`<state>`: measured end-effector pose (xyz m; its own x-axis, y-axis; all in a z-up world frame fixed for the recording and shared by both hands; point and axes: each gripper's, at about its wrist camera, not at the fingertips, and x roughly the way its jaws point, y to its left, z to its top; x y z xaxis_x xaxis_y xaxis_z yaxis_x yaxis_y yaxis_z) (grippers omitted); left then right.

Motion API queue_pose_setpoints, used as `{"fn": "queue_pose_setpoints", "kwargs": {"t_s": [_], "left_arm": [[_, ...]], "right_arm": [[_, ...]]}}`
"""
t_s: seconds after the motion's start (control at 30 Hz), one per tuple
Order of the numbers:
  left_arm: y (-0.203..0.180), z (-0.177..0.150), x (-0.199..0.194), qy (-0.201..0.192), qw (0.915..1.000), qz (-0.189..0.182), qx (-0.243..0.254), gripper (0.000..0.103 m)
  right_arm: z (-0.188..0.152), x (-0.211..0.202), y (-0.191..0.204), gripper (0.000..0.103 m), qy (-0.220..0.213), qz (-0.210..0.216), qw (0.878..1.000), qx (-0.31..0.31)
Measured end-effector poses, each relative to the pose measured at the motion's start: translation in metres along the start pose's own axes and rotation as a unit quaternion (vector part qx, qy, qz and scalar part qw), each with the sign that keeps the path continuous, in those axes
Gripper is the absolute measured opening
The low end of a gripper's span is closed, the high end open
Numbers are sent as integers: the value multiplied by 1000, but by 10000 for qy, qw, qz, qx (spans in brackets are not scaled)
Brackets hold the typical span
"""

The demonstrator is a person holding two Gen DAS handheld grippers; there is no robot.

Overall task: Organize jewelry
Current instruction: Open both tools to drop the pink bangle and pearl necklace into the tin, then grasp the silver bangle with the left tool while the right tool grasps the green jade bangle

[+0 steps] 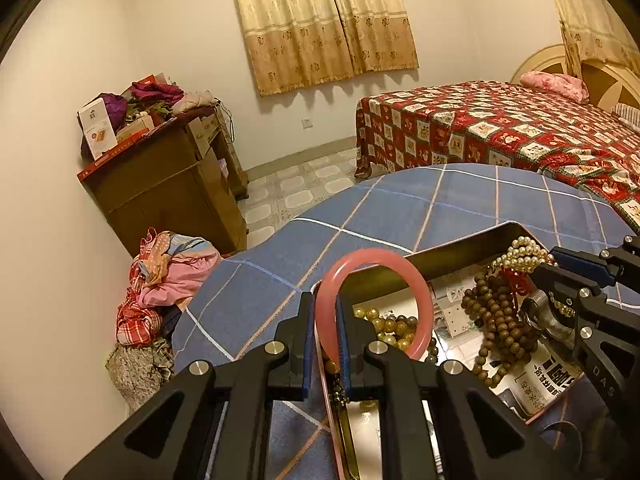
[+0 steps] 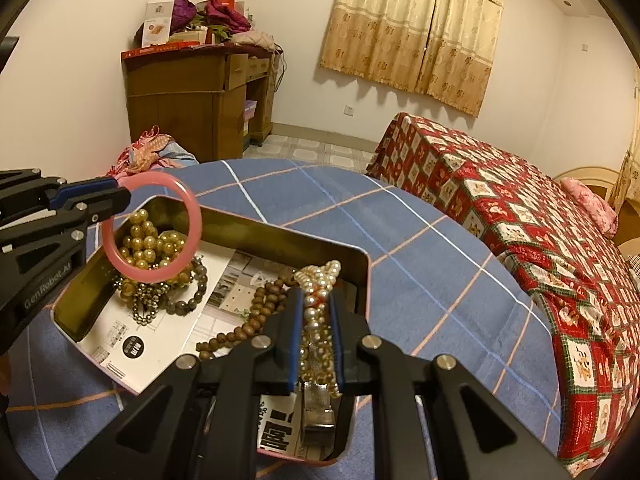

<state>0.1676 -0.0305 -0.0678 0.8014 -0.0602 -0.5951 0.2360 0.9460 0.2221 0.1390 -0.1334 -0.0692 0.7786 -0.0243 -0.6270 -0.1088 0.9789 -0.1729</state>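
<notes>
My left gripper (image 1: 325, 312) is shut on a pink bangle (image 1: 422, 296) and holds it upright over the left end of a gold tin box (image 1: 460, 250). It also shows in the right wrist view (image 2: 120, 196), with the bangle (image 2: 196, 220). My right gripper (image 2: 316, 300) is shut on a pearl bead strand (image 2: 316, 320) over the box's right part (image 2: 280, 236); it also shows in the left wrist view (image 1: 552, 276). Golden beads (image 2: 148, 240) and a brown wooden bead strand (image 2: 256, 316) lie in the box.
The box sits on a blue checked cloth (image 2: 400, 260). A bed with a red patterned cover (image 2: 520, 220) is to the right. A wooden cabinet (image 2: 192, 104) with clutter stands by the wall, and clothes (image 1: 168, 280) lie on the floor.
</notes>
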Motion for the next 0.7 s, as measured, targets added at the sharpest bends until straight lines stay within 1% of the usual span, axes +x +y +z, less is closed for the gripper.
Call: {"fn": "queue_pose_setpoints", "kwargs": {"t_s": [0.1,0.13,0.17,0.2,0.23,0.27,0.3,0.33,0.4,0.53,0.6,0.7], "left_arm": [[-3,-1,-2,46,10000,-40,59,11],[-4,-1,-4,52,10000,-12,55,12],[-4,-1,-7,48,10000,2,35,16],[-3,-1,-11,16,10000,16,0,36],[-2,-1,-19,-79,10000,35,-46,63],[-1,-2,-26,-185,9998,57,-66,72],[0,-3,-35,-334,9994,65,-81,75],[1,-4,-42,-403,9991,35,-80,75],[1,-10,-58,-435,9990,37,-79,75],[-11,-28,-90,-609,9981,-109,44,75],[-21,-39,-100,-621,9976,-253,164,75],[-41,-58,-107,-465,9973,-445,355,75]], "right_arm": [[-1,-1,0,16,-8,-12,10000,-37],[-1,-2,0,17,-10,9,10000,-57],[-2,-4,1,20,-8,46,10000,-75],[-3,-8,1,31,-20,49,10000,-74],[-4,-11,1,35,-44,60,9999,-71],[-5,-16,1,35,-68,64,9999,-69],[-6,-20,0,35,-67,58,9999,-76],[-8,-26,-1,35,-68,55,9999,-81],[-16,-41,-8,36,-100,2,9999,-24],[-34,-64,-24,44,-76,-72,9998,184],[-46,-74,-30,47,-58,-181,9995,250],[-69,-83,-38,47,84,-251,9989,395]]}}
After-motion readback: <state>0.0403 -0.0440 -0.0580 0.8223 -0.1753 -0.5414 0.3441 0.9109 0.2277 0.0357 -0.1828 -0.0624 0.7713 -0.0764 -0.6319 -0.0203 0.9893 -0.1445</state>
